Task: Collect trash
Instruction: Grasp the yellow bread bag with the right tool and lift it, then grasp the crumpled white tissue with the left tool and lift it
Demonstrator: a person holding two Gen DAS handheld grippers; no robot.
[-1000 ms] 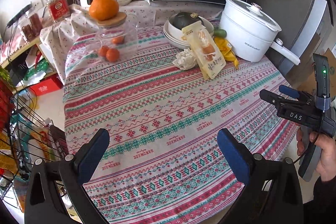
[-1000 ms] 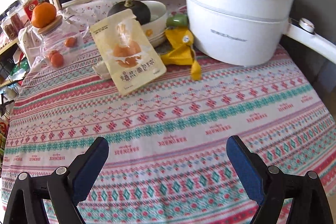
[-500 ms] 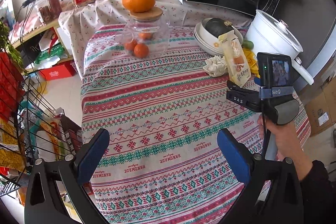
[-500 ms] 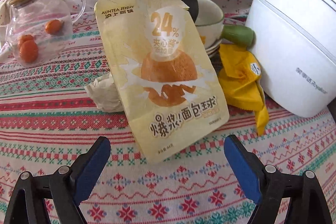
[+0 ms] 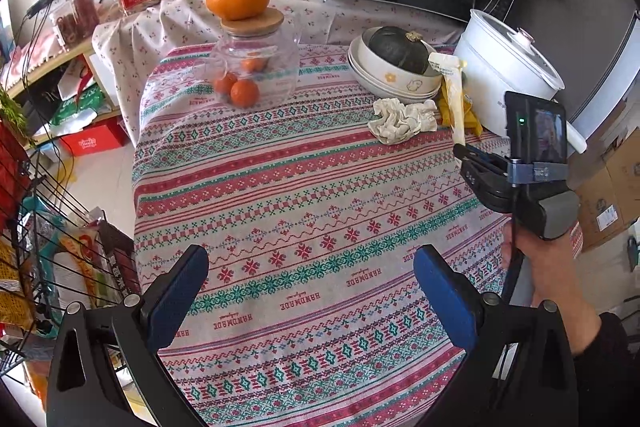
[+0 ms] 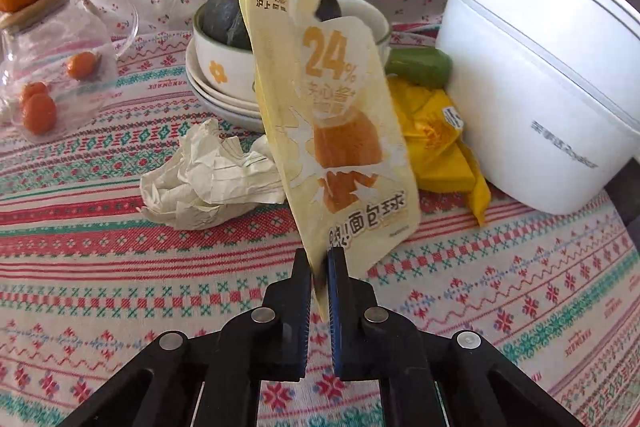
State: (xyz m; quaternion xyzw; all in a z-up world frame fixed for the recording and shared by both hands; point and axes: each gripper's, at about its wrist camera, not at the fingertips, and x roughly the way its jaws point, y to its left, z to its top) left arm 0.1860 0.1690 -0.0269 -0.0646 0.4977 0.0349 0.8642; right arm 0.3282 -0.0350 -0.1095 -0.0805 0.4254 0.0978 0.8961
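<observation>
The right gripper (image 6: pixel 319 263) has its jaws pressed together on the lower edge of the yellow snack pouch (image 6: pixel 340 131), which stands up just ahead of them. Left of the jaws lies a crumpled paper (image 6: pixel 208 179), touching the pouch. Right of them are a yellow wrapper (image 6: pixel 440 155) and the white pot (image 6: pixel 540 87). Behind the pouch are stacked bowls (image 6: pixel 224 83). The left gripper (image 5: pixel 312 291) has its jaws wide apart, holding nothing, above the tablecloth (image 5: pixel 300 195).

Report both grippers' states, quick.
Left gripper: open, nothing between its fingers, above the tablecloth.
Right gripper: its jaws have just closed, now shut on the bottom edge of the yellow snack pouch.
</observation>
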